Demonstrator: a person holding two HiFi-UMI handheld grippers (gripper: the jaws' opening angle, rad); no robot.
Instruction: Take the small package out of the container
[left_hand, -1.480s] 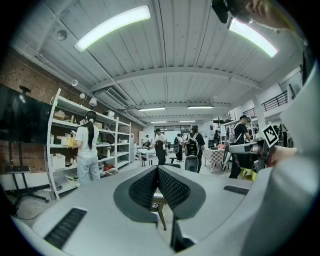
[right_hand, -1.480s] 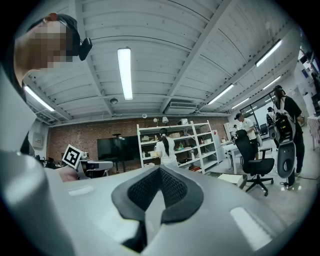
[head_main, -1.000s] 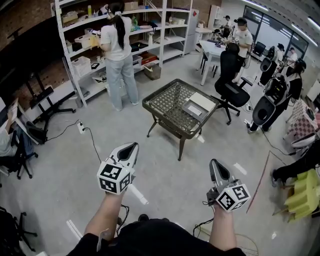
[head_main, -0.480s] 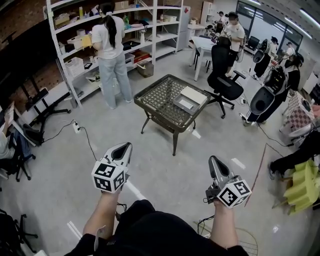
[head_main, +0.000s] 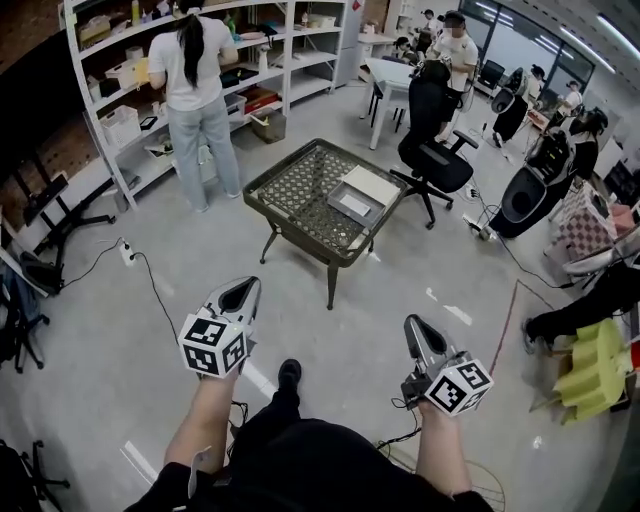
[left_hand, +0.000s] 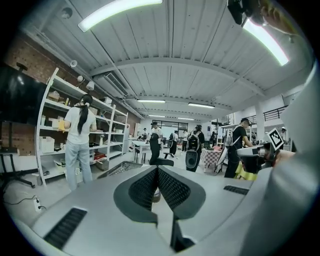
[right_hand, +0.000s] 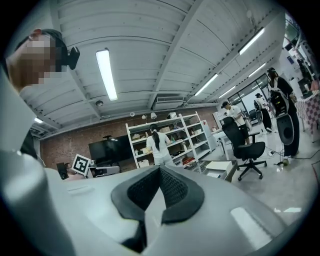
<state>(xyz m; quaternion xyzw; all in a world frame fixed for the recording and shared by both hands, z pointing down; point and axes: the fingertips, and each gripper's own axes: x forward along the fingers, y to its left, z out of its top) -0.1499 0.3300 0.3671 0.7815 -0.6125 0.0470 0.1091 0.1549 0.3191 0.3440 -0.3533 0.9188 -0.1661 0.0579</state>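
We find the left tool (head_main: 243, 291) and right tool (head_main: 413, 326) closed, empty, well short of the tabletop (head_main: 298, 187) bearing the container (head_main: 352, 206); nothing of the removal is done.

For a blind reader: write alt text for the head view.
The left gripper and right gripper, both shut and empty, point across a concrete floor toward a mesh-topped table holding a grey container; a person stands at white shelves beyond.
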